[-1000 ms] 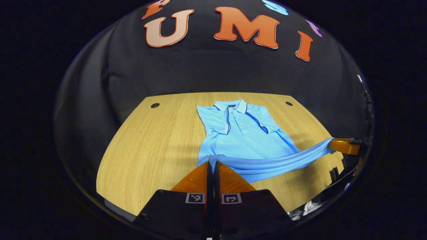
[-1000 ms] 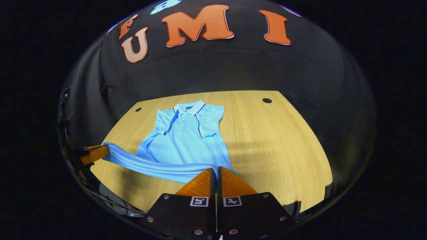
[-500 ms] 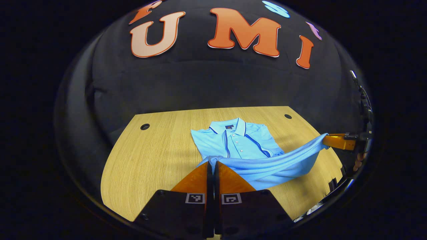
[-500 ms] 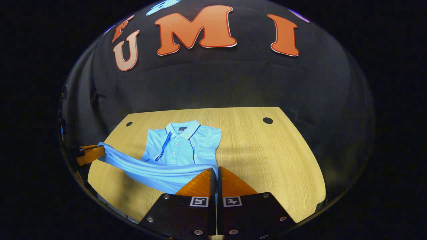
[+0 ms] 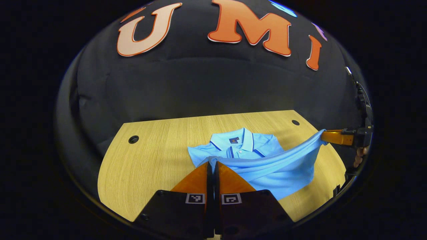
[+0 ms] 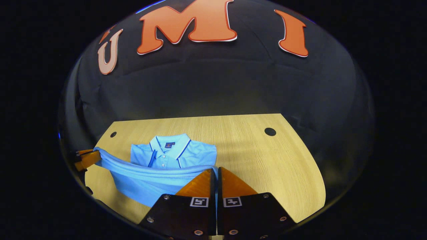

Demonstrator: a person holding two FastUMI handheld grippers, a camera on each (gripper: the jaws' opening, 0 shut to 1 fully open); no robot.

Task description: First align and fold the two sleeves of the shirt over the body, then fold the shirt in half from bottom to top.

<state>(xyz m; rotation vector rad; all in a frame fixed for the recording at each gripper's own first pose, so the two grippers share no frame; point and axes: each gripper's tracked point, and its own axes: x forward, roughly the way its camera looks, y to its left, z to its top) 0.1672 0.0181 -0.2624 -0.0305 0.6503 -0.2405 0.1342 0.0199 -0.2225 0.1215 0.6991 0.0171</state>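
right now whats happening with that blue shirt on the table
A person with a gripper in each hand is folding the blue polo shirt bottom to top on the wooden table. The left gripper and the right gripper each pinch a hem corner, holding the hem raised toward the collar. The sleeves are already folded in.

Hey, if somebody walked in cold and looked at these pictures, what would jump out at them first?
The light blue polo shirt on the wooden table: its bottom hem is lifted off the table and stretched between the left gripper and the right gripper, each shut on a hem corner. Beyond the raised hem, the collar lies flat toward the far edge.
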